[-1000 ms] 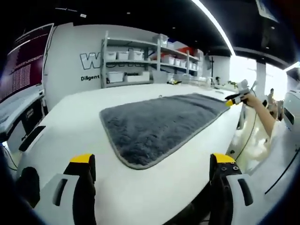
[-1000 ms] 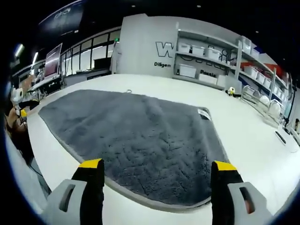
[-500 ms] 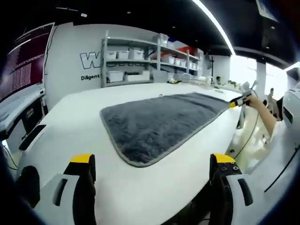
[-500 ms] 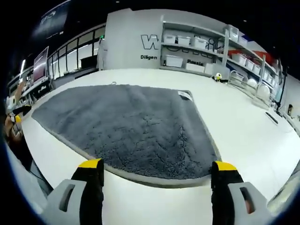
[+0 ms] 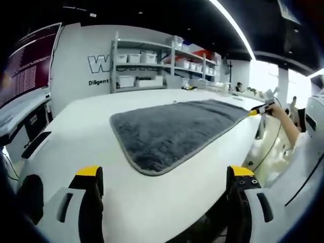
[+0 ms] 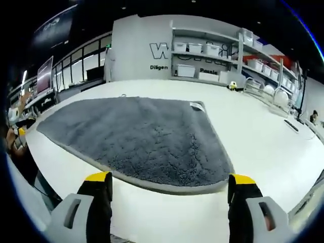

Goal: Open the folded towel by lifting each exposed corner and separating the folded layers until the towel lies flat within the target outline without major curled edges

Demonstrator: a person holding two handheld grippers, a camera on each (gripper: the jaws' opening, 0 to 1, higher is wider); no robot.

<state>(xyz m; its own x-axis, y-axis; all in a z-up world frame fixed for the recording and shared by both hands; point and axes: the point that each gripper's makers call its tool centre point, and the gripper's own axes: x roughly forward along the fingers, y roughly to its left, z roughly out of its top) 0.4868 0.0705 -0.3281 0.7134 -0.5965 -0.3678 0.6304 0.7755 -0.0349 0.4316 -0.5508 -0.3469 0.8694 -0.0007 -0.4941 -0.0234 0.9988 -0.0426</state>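
A grey fluffy towel (image 5: 172,129) lies spread flat on the white table (image 5: 86,131), one rounded corner nearest my left gripper (image 5: 164,185). That gripper is open and empty, held back from the towel over the table's near edge. In the right gripper view the same towel (image 6: 136,136) stretches away with a small white label (image 6: 196,106) at its far edge. My right gripper (image 6: 169,190) is open with nothing between its jaws, just short of the towel's near hem. The right gripper (image 5: 259,108) also appears far right in the left gripper view, held by a hand.
Shelves with white bins (image 5: 147,66) stand against the back wall beyond the table. A dark monitor (image 5: 28,63) is at the left. More shelving with bins (image 6: 223,61) and a rack (image 6: 276,96) sit at the table's far right side.
The right gripper has drawn back from the towel, so its near hem now lies farther ahead of the jaws. The left view has barely shifted.
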